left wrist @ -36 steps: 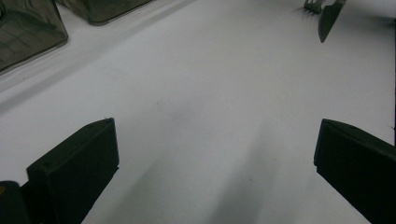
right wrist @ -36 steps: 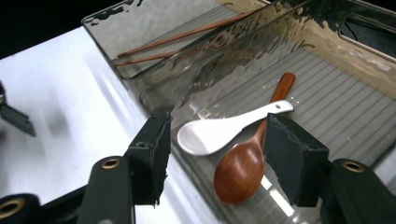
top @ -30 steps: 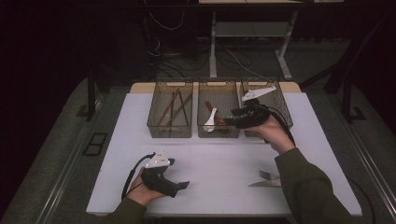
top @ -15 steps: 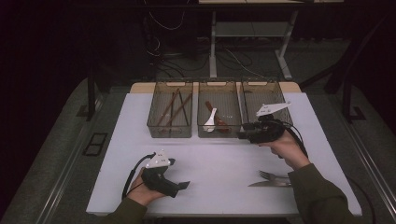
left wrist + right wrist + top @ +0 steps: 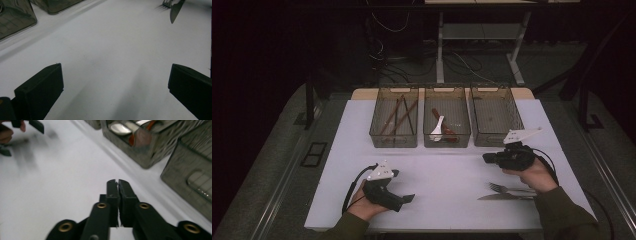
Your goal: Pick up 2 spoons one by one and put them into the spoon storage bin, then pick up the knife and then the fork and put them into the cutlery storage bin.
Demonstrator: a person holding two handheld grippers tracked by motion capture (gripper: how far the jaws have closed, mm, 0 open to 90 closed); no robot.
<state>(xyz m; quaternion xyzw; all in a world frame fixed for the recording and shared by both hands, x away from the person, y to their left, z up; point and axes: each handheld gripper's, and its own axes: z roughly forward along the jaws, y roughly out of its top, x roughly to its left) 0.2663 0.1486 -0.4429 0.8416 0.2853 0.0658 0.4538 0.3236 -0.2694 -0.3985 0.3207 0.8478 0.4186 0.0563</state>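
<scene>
My right gripper hovers over the white table, just in front of the right bin, pointing left. Its jaws have just been closing and now meet with nothing between them. A fork and a knife lie side by side under that hand's wrist. My left gripper rests at the front left of the table, open and holding nothing. The left gripper view also catches the fork and the knife at its top right.
Three clear bins stand in a row at the back of the table. The left bin holds brown sticks. The middle bin holds a white spoon and brown utensils. Dark floor surrounds the table.
The right gripper has moved away from the bins, to the right and toward the near edge, sinking a little, and its jaws have closed. The left gripper has stayed put.
</scene>
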